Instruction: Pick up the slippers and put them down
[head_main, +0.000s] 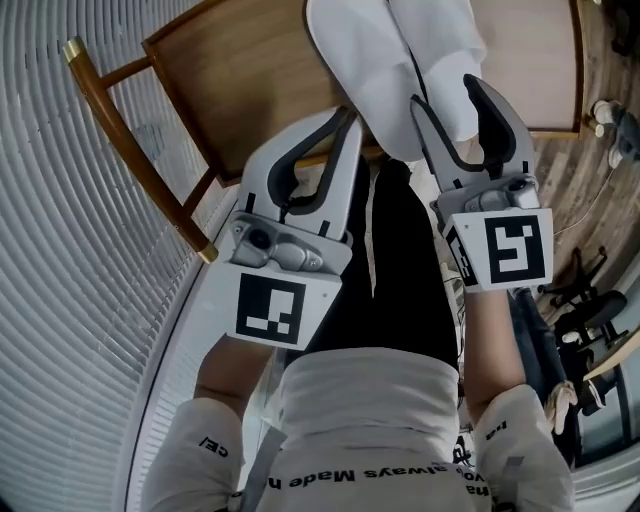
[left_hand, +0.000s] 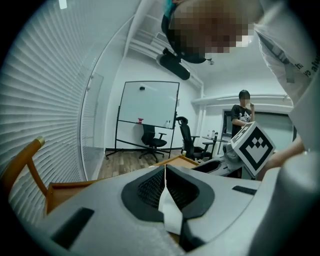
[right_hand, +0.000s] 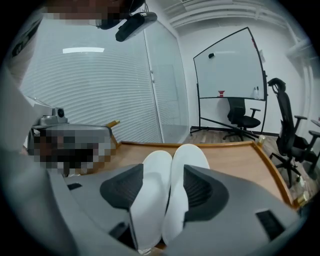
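The person's shirt fills 6 o'clock of the head view, closest to the lens. Just beyond it are the two marker cubes.

The left gripper lies at about 10 o'clock from the shirt. Its jaws are pressed together at the tips. A white sliver shows low in the gap behind them in the left gripper view, and what it is cannot be told.

The right gripper is at about 1 o'clock. Its jaws are spread, with the heel ends of the slippers between them. In the right gripper view the pair runs from between the jaws toward 12 o'clock, toes away. The pads flank the slippers without visibly squeezing them.

The slippers lie side by side and touching on the table, at 12 o'clock in the head view. Their heels reach its near edge.

The task looks nearly finished. The pair appears to rest on the wood and the grip on it looks let go. What seems left is drawing the right gripper back off the heels.

Counts:
- two slippers, both white
- two grippers
- one table
- one wooden chair, at 10 o'clock
- one whiteboard, at 1 o'clock in the right gripper view
- two office chairs near the whiteboard
- one bystander, at 2 o'clock in the left gripper view
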